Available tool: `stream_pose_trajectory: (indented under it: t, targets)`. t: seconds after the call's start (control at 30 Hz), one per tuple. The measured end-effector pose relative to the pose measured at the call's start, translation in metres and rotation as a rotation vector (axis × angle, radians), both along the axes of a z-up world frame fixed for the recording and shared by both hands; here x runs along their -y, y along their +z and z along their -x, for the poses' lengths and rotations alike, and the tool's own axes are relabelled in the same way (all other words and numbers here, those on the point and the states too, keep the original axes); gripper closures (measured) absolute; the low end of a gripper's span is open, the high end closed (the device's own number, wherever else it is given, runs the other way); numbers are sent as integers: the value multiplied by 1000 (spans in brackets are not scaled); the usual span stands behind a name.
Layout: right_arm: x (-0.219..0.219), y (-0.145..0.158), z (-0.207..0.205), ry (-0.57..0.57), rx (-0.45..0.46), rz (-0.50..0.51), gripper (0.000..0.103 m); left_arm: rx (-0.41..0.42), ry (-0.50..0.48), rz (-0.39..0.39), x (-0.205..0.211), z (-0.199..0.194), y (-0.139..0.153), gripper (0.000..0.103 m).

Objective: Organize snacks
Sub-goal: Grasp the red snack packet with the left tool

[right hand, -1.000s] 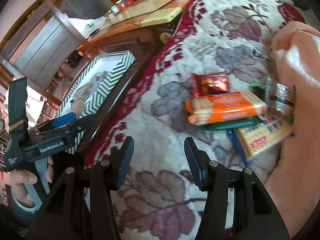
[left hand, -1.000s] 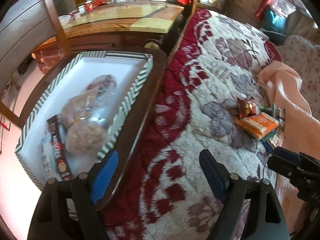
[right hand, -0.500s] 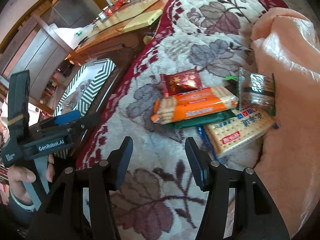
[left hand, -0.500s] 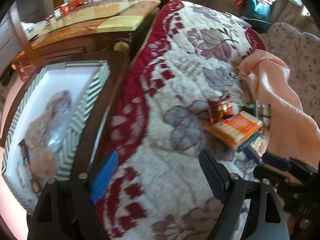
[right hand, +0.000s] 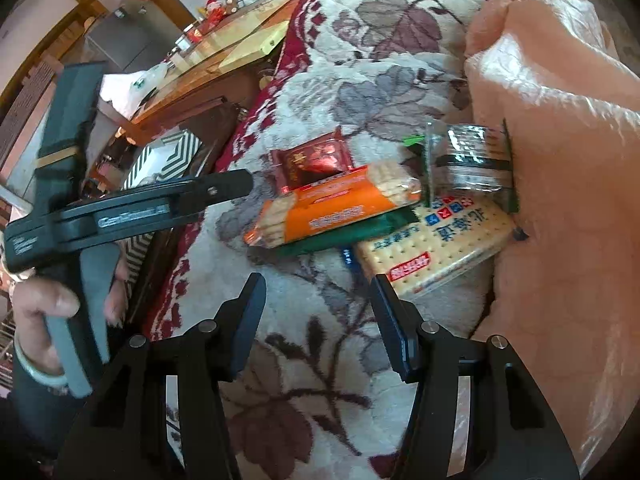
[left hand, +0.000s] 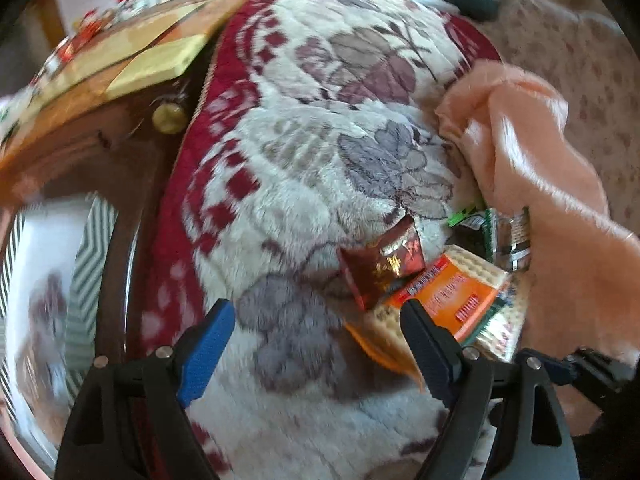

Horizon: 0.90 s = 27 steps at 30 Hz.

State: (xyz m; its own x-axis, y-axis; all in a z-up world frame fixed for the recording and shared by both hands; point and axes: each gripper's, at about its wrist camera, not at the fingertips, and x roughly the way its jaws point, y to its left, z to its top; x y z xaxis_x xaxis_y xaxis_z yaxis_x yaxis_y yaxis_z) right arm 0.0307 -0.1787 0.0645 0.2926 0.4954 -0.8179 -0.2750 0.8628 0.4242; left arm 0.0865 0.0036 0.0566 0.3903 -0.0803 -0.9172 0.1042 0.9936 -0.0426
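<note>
A pile of snacks lies on the flowered blanket: a red packet, an orange cracker pack, a green pack, a white cracker pack and a clear dark-striped packet. My left gripper is open and empty, its right finger close to the orange pack. My right gripper is open and empty, just short of the white cracker pack. The green-striped box with several snacks sits at the left.
A peach blanket is bunched against the right side of the pile. A dark wooden table carries the box, with a wooden countertop behind it. My left gripper's body crosses the right wrist view's left side.
My left gripper has swung right from the box toward the snack pile. My right gripper has moved closer to the pile. Both stay open.
</note>
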Motion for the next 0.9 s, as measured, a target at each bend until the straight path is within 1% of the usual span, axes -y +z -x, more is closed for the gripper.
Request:
stream_pose_trajectory:
  t: [0.1,0.13,0.23,0.33,0.43,0.57,0.77,0.83,0.87,0.9]
  targets:
    - [4,-3,-2,-11,-6,-6,48,-10,-95,-51,12,-13,-6,17]
    - [4,-3,-2,-13,-8,-7,48,-13,-136,-79,17,-17,-9,17]
    - [7,-5,-3,-19,-15,-9,48,-22,-210,-149,28,-26,-16,17]
    - [8,-7,-4,-25,-20,-8,48,-30,-249,-157,35,-34,-22,17]
    - [9,-8,-5,-30,-25,-7,48,-31,-246,-179,40,-44,-28,17]
    - [10,-8,-5,-31,-26,-6,48,-37,-247,-146,43,-51,-30,17]
    - [10,-8,-5,-37,-25,-7,48,-36,-313,-160,54,-55,-35,17]
    - [11,-9,-5,-37,-25,-8,48,-46,-300,-120,52,-58,-36,18]
    - [11,-9,-5,-38,-26,-9,48,-51,-294,-92,52,-59,-36,23]
    - [11,-9,-5,-39,-25,-10,48,-61,-291,-53,51,-61,-36,36]
